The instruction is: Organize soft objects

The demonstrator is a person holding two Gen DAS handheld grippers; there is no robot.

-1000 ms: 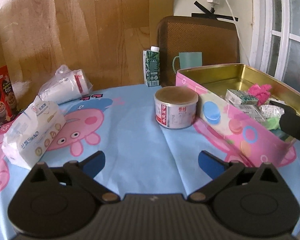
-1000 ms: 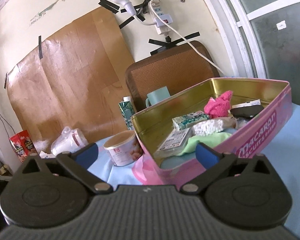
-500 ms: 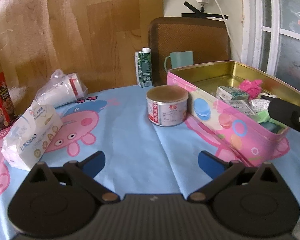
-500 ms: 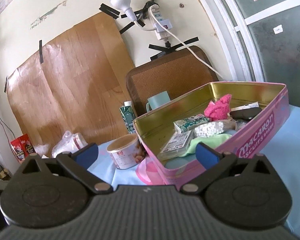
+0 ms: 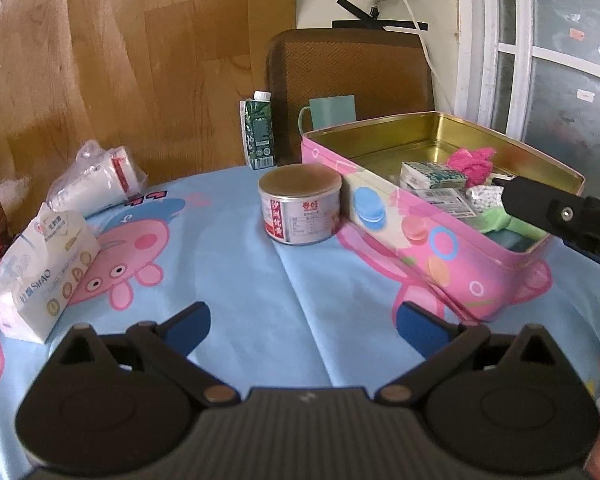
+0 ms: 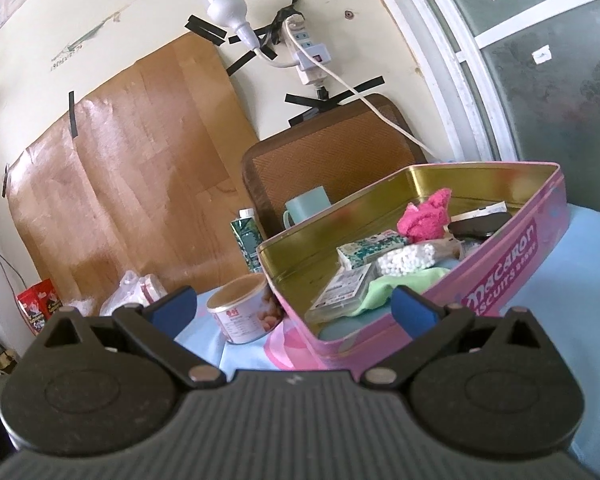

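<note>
1. The left gripper hangs over the blue cartoon-print tablecloth, its blue-padded fingers spread wide and holding nothing.
2. The right gripper is likewise wide open and empty, poised at the near corner of the pink biscuit tin; in the left wrist view its black finger reaches in from the right above the tin's near end.
3. Inside the tin lie a pink fluffy cloth, a green cloth, a small tissue pack, a bag of white pellets and a flat wrapped packet.
4. Still out on the table, far left of the tin, rest a white tissue pack and, beyond it, a plastic-wrapped bundle.
5. A round can stands just left of the tin, touching or nearly touching its wall; a green carton and a teal mug stand behind.
</note>
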